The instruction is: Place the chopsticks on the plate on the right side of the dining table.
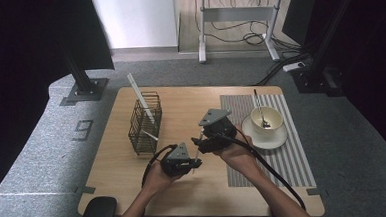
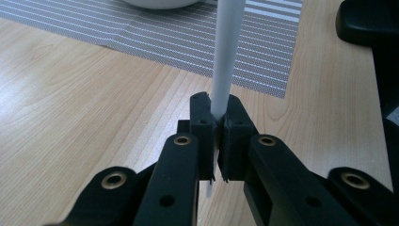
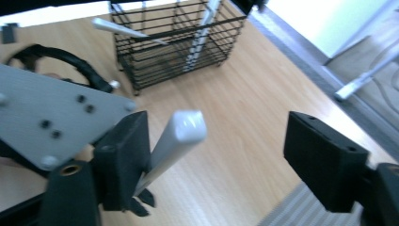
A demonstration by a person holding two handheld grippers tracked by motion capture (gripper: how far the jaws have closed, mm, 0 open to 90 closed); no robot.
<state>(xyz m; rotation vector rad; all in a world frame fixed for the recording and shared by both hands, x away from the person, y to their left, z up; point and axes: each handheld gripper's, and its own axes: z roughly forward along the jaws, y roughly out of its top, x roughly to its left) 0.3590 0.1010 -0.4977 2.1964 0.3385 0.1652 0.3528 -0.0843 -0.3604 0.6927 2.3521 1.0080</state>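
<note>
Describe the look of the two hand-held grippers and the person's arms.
Both the left gripper and the right gripper are black, each topped by a grey three-cornered plate with dark screw heads. Their blocky black jaws hang on arms with brass-ringed holes. A thick black cable trails from each. The forearms are bare, with no sleeves in view.

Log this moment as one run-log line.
left gripper: shut on white stick | right gripper: open, jaws either side of stick end | wire basket: holds two more sticks | stage: handover
</note>
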